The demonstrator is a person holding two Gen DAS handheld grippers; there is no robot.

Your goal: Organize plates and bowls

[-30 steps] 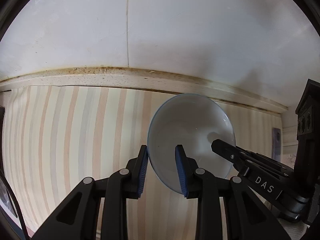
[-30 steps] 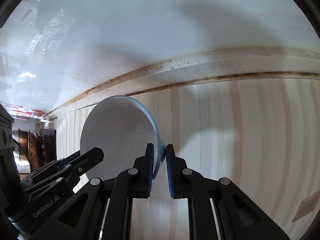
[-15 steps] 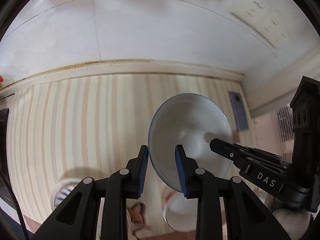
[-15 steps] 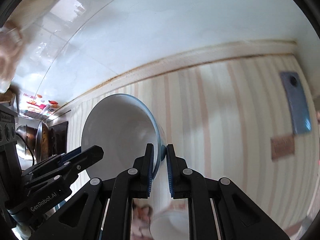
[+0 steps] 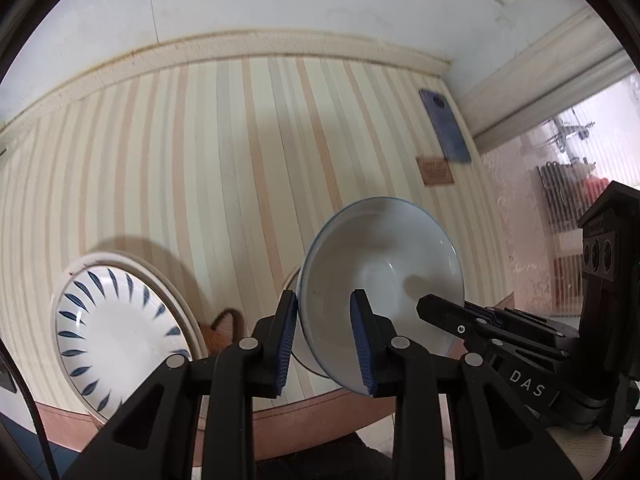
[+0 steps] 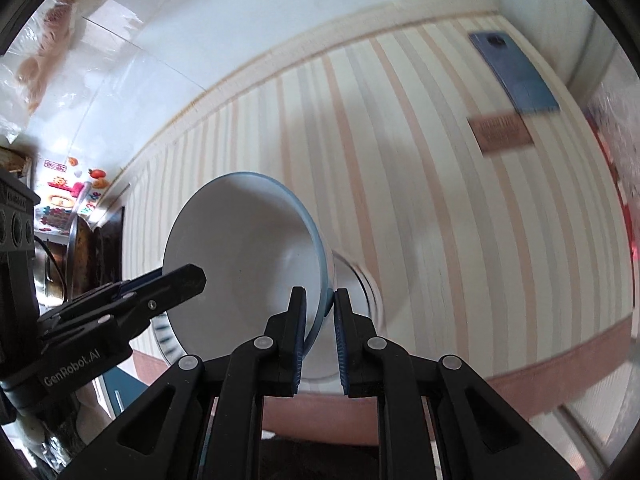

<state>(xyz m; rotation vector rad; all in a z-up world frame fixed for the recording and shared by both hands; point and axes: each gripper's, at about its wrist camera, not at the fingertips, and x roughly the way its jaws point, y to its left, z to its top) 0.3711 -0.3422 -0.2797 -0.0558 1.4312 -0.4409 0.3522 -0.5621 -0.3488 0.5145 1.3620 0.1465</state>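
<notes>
Bowl [image 5: 380, 276] between both my grippers, off the table: I have it by two sides of its rim, tilted so its pale inside faces the cameras. My left gripper [image 5: 326, 340] is closed on the near-left part of the rim, one blue pad outside the wall and one inside. My right gripper [image 6: 320, 336] is closed on the opposite edge, its pads pinching the thin blue-edged rim between them. In the left wrist view the right gripper [image 5: 436, 312] comes in from the right, its tip over the bowl's right rim; in the right wrist view the left gripper [image 6: 188, 276] comes in from the left, its tip over the bowl's left rim.

Below is the striped table [image 5: 200, 160], cream with tan bands and a brown near edge. To the left of the bowl on the table lies a plate [image 5: 116, 332] with dark blue leaf strokes round its white centre, resting on a wider cream plate [image 5: 176, 292]. Directly behind and under the held bowl I see part of another white round dish [image 5: 296, 280], mostly hidden, so I cannot tell what it is. At the far right of the table lie a blue phone [image 5: 444, 124] and, just nearer, a small brown card [image 5: 434, 171]. The right wrist view is blurred.
</notes>
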